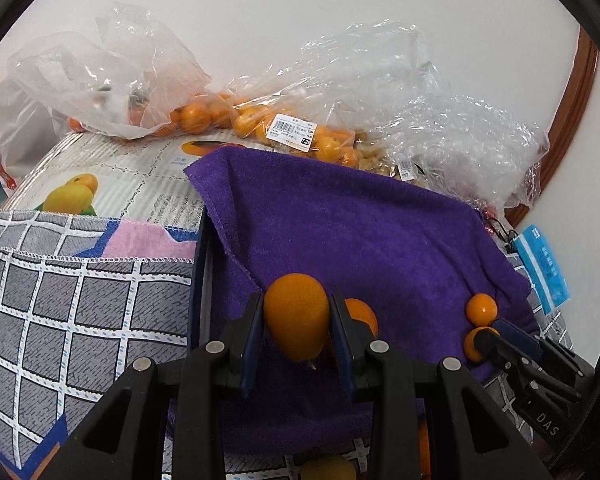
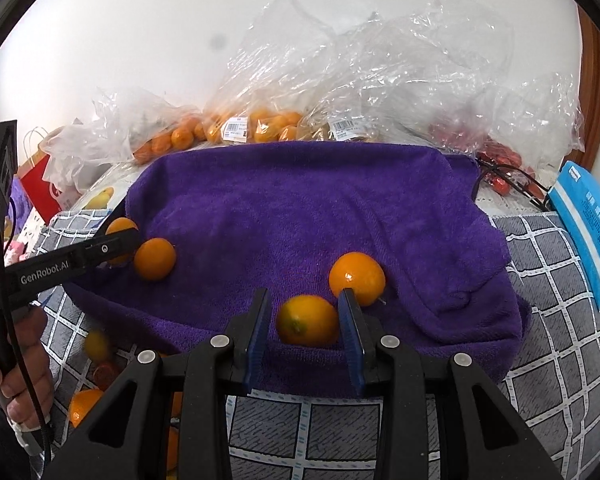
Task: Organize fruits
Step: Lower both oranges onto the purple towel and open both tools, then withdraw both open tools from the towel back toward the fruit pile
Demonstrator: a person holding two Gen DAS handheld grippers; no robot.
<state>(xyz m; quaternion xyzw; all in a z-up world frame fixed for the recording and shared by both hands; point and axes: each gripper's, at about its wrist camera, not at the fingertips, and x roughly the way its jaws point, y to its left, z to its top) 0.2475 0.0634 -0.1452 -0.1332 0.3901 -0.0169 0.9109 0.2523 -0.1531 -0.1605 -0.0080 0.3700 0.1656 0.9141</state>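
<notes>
The left claw (image 1: 296,320) is clenched on a kumquat (image 1: 296,322), its two blue pads pressed against the fruit's sides, holding it over the purple towel (image 1: 360,232) near the towel's near left edge. A second kumquat (image 1: 362,314) lies on the towel just behind the claw's right finger. The right claw (image 2: 305,322) brackets another kumquat (image 2: 307,320) at the near edge of the purple towel (image 2: 300,208); its right pad touches the fruit, while a narrow gap shows at the left pad, so whether it has a firm hold on it cannot be told. Just beyond its right finger a fourth kumquat (image 2: 357,278) rests on the towel, touching or nearly touching the finger's tip. From the right wrist view, the left claw (image 2: 120,246) shows at the towel's left edge, with a loose kumquat (image 2: 155,259) just beside it. Clear plastic bags of fruit (image 2: 256,124) are heaped along the far edge of the table, behind the towel, and the checked grey cloth (image 2: 548,320) covers the table under and around the towel.
</notes>
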